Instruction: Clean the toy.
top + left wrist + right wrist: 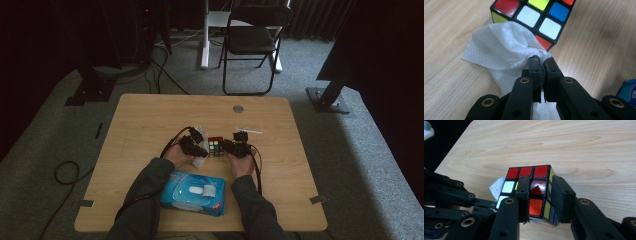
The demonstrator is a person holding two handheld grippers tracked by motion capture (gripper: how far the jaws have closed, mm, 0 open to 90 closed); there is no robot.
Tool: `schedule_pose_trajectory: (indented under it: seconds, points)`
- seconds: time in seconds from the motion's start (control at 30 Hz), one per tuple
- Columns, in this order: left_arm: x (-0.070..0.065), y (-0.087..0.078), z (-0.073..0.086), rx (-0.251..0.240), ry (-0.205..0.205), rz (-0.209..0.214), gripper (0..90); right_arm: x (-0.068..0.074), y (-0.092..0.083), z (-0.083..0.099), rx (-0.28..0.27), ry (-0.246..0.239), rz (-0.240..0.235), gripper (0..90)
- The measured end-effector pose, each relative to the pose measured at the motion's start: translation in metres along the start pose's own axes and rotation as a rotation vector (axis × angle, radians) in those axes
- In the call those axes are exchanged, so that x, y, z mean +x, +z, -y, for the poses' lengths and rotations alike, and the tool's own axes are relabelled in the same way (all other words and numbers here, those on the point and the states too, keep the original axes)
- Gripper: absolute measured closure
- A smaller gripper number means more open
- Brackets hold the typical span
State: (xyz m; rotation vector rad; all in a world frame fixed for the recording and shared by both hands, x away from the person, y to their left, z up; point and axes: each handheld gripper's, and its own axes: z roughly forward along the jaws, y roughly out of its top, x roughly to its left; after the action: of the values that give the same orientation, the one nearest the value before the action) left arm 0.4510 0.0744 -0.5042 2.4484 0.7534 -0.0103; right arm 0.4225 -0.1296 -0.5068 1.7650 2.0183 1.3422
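Left tool (pixel 541 61) clenched on white wipe (pixel 504 47), right tool (pixel 540 192) gripping puzzle cube (pixel 534 192), hands low on table (pixel 150 115).

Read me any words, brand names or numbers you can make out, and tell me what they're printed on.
Nothing can be read with certainty.
Wipes pack: its red label is too small and blurred.
Blue pack corner in the left gripper view: pale letters, cut off and blurred.
Puzzle cube: plain coloured stickers, no print.
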Motion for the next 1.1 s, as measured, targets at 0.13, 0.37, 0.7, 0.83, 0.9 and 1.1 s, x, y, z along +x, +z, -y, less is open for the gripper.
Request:
schedule_pose_trajectory:
  seconds: [0.13, 0.37, 0.7, 0.83, 0.9, 1.1]
  points:
    - [-0.001, 0.005, -0.003, 0.038, 0.019, -0.011, 86.5, 0.0, 0.0, 0.0, -0.001, 0.001, 0.001, 69.3]
    - [0.001, 0.014, -0.003, 0.066, 0.012, -0.026, 86.1, 0.0, 0.0, 0.0, -0.004, 0.007, 0.004, 69.4]
    - [0.008, -0.006, 0.006, 0.002, -0.009, -0.038, 86.2, 0.0, 0.001, 0.0, -0.003, 0.009, -0.001, 69.3]
    - [0.011, -0.02, 0.009, -0.036, -0.016, -0.046, 86.3, 0.0, 0.001, 0.0, -0.003, 0.009, 0.003, 69.3]
    - [0.012, -0.025, 0.01, -0.053, -0.019, -0.046, 86.3, 0.0, 0.001, 0.0, -0.002, 0.008, 0.005, 69.2]
    - [0.012, -0.034, 0.016, -0.085, -0.027, -0.045, 86.3, 0.0, 0.0, -0.003, 0.017, 0.009, 0.015, 65.0]
